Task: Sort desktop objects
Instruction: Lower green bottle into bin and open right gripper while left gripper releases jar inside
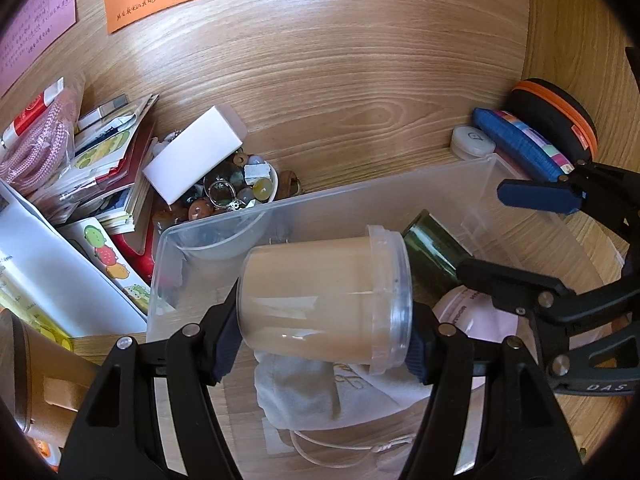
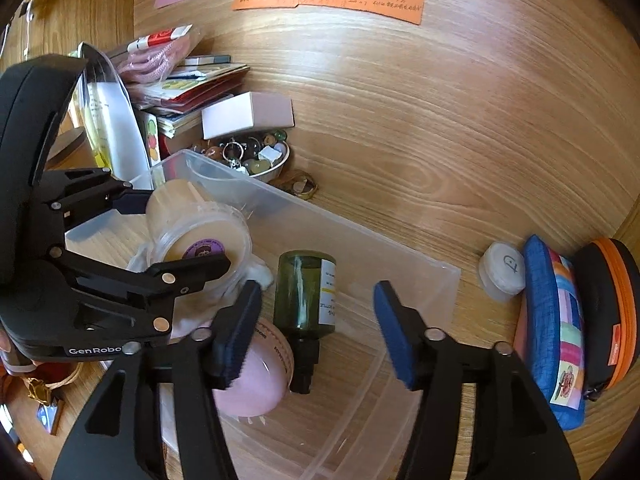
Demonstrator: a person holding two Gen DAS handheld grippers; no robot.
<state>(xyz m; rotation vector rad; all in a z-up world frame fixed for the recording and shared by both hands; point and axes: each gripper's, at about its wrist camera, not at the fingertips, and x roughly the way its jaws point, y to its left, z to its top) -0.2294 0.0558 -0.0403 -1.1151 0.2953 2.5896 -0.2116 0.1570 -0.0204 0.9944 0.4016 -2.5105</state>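
Clear tub (image 1: 324, 300) lies sideways, pinched end to end in the left hand-held gripper (image 1: 320, 344), just above the bin (image 1: 400, 196). Right hand-held gripper (image 2: 316, 332) is spread wide over the green bottle (image 2: 306, 292).

Right gripper (image 2: 318, 334), fingers apart, hovers over green bottle (image 2: 306, 294) lying in clear bin (image 2: 400, 252).

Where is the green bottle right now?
The green bottle lies on its side inside the clear plastic bin, in the middle of the right wrist view, between the pink round item and the open right gripper.
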